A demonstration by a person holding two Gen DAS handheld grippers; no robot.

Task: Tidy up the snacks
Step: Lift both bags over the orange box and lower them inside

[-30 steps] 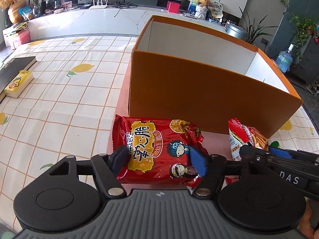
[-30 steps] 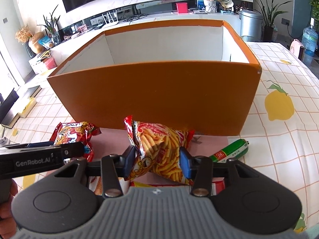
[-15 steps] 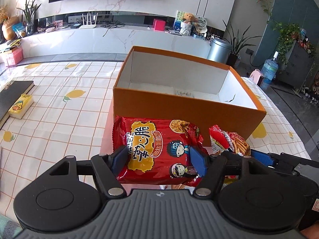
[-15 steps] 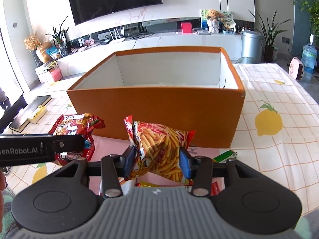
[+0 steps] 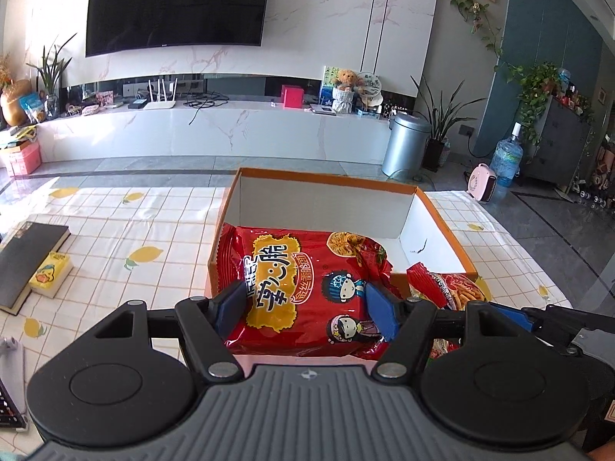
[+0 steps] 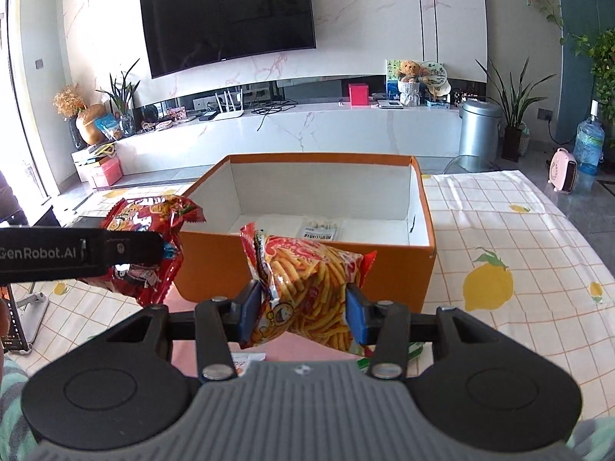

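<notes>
1. Left gripper point(image 5: 307, 309) clamped on red noodle pack point(image 5: 303, 288), held in the air at the box's near wall.
2. Right gripper point(image 6: 301, 313) clamped on fries bag point(image 6: 311, 288), likewise lifted before the wall.
3. Orange box point(image 6: 303, 265) just beyond, open, on lemon-print cloth point(image 6: 499, 238).
4. Small packet point(image 6: 321, 230) flat on box floor.

Bright living room, loads of daylight. Big TV point(image 6: 230, 15) on a white marble wall point(image 5: 326, 19), with a long white marble console point(image 5: 215, 130) under it holding a router point(image 5: 161, 104), a red box point(image 6: 358, 94) and a teddy bear point(image 6: 409, 69). Silver bin point(image 5: 407, 144) and a potted plant point(image 6: 515, 107) to the right. Grey tile floor point(image 5: 557, 223), and a lemon-print cloth on the table point(image 6: 511, 238).
</notes>
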